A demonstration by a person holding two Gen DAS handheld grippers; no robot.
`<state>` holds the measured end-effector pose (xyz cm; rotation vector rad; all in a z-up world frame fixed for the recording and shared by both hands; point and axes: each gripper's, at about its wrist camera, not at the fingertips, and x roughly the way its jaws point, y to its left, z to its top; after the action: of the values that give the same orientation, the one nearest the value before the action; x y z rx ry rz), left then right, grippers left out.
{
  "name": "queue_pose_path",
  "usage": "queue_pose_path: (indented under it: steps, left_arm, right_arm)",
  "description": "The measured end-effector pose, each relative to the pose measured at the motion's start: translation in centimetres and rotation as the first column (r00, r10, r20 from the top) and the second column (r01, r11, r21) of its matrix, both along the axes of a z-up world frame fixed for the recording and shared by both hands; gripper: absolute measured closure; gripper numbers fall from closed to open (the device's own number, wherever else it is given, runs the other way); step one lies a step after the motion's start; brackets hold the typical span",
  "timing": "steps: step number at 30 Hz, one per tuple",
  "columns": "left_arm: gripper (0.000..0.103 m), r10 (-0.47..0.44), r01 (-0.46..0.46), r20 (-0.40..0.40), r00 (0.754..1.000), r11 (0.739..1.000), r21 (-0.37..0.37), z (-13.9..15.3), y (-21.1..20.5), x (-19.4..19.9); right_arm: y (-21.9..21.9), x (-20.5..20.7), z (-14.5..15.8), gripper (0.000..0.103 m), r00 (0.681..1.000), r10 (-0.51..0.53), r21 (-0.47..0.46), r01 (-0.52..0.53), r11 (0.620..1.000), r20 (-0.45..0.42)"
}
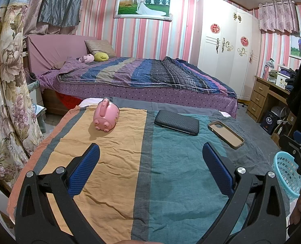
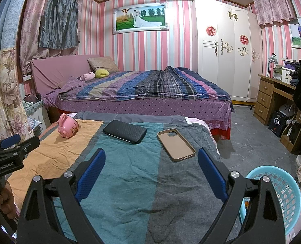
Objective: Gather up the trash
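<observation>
A light blue plastic mesh basket (image 2: 276, 199) stands on the floor at the right of the cloth-covered table (image 2: 130, 183); it also shows in the left wrist view (image 1: 286, 172). My left gripper (image 1: 150, 152) is open and empty above the striped cloth (image 1: 114, 162). My right gripper (image 2: 151, 158) is open and empty above the teal and grey part of the cloth. No loose trash shows on the table. The left gripper also appears at the left edge of the right wrist view (image 2: 10, 144).
On the cloth lie a pink pig-shaped toy (image 1: 105, 118), a black phone wallet (image 1: 177, 122) and an empty tan phone case (image 1: 225, 134). A bed (image 1: 140, 77) is behind the table, a wardrobe (image 1: 227, 46) and a wooden desk (image 1: 268, 95) at the right, curtains (image 1: 6, 81) at the left.
</observation>
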<state>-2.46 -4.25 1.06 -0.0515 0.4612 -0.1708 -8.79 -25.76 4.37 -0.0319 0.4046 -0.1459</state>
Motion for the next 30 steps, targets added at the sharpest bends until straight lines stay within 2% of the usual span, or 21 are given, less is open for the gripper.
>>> queue_pose_path:
  steps: [30]
  left_arm:
    - [0.005,0.009,-0.009,0.000,1.000,1.000,-0.004,0.13,0.10,-0.13]
  right_arm:
    - [-0.20,-0.15,0.16,0.013,1.000,-0.002,0.003,0.002,1.000,0.000]
